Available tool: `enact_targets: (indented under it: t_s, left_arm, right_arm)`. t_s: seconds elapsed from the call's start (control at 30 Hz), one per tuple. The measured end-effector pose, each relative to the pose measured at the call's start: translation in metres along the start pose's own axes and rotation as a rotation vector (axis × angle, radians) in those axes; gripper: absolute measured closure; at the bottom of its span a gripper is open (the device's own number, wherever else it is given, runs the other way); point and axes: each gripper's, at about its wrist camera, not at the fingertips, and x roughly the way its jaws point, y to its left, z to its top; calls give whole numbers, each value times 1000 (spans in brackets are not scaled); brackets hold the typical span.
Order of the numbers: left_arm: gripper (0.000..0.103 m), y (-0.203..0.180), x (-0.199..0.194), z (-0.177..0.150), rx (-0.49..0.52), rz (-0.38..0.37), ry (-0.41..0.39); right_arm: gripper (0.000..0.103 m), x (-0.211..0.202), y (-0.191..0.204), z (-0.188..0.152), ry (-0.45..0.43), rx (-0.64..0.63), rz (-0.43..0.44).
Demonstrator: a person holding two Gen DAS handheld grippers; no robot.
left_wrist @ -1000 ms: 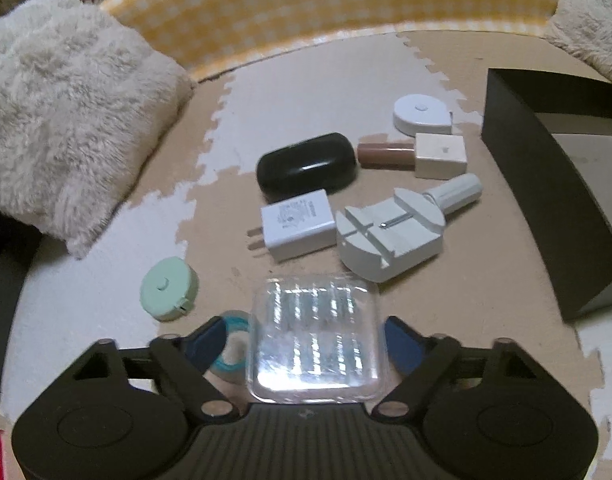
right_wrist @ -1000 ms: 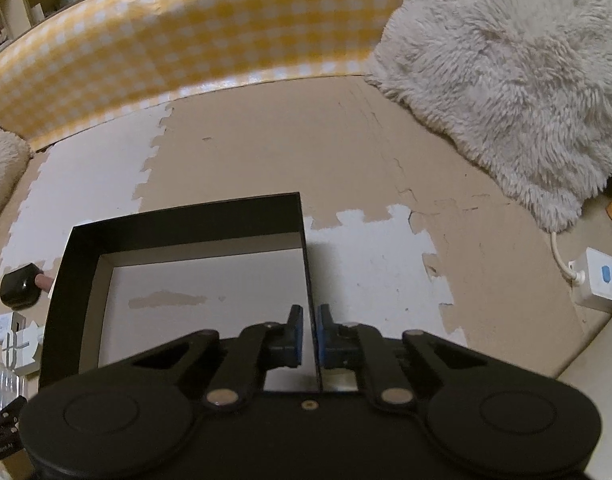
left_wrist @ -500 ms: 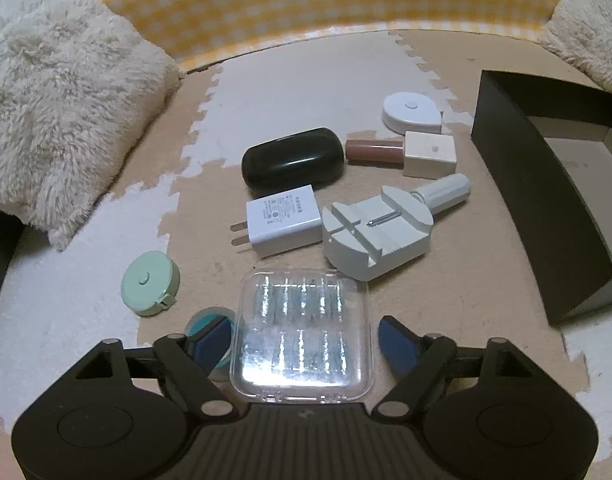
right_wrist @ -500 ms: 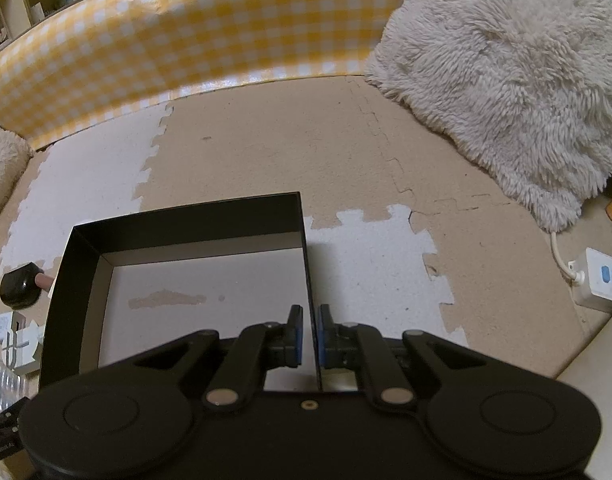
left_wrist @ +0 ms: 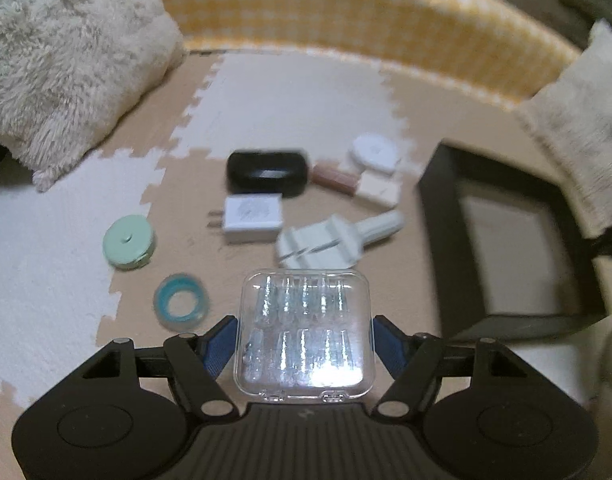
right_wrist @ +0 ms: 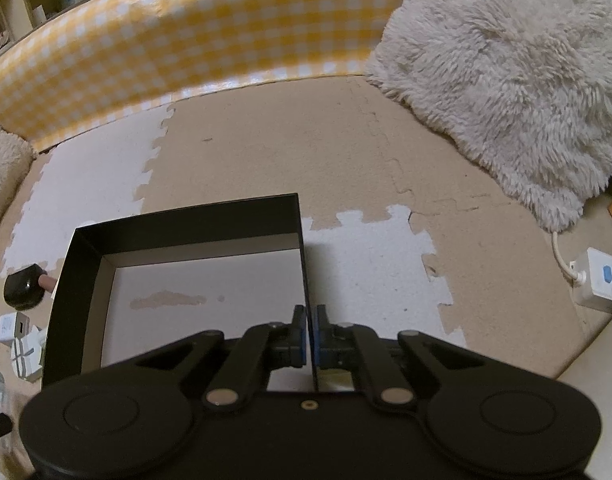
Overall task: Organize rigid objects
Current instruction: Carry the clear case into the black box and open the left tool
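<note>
My left gripper (left_wrist: 303, 340) has a clear plastic case (left_wrist: 306, 328) between its blue pads (left_wrist: 221, 340); the jaws are closing, the pads press its sides, and it hangs above the floor mat. Beyond it lie a pale watch tool (left_wrist: 326, 242), a white charger (left_wrist: 251, 218), a black case (left_wrist: 267, 174), a pink tube with a white cap (left_wrist: 354, 184) and a white round item (left_wrist: 376, 154). The black box (left_wrist: 438, 240) stands at the right. My right gripper (right_wrist: 310, 334) is shut on the right wall of that box (right_wrist: 185, 220).
A mint tape measure (left_wrist: 127, 246) and a blue tape ring (left_wrist: 181, 306) lie to the left. Fluffy cushions (left_wrist: 65, 60) (right_wrist: 506, 80) and a yellow checked barrier (left_wrist: 346, 12) ring the mat. A white power strip (right_wrist: 602, 280) sits at the far right.
The left gripper has risen and rolled with the clear case between its pads, and the blue tape ring beneath is now uncovered. The right gripper and the box have stayed still.
</note>
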Motion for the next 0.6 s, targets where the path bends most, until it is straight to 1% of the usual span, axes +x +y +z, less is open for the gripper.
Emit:
enact_targets:
  t_s: [0.1,0.17,0.23,0.3,0.4,0.5,0.6]
  left_arm:
    - [30,-13,-18,11,-22,-82,-55]
    - [30,-28,-26,19,-18,-133,-98]
    - [30,-41,-26,24,-7,-177,-117]
    - [30,-56,-22,26,-4,-216,-116]
    - [30,-78,-9,25,-3,-268,-91]
    - [30,-94,7,24,10,-282,-81]
    - [30,-100,23,23,0,-284,-85]
  right_arm:
    - [99,0,0,0,-1,4,-1]
    - [99,0,1,0,0,-2,-6]
    - [99,0,2,-1,2,-8,-10]
    - [99,0,2,0,5,-8,-9]
    - [99,0,1,0,10,-4,-7]
    - [100,-1,2,1,12,-10,-10]
    - [100,-1,4,0,17,-17,-12]
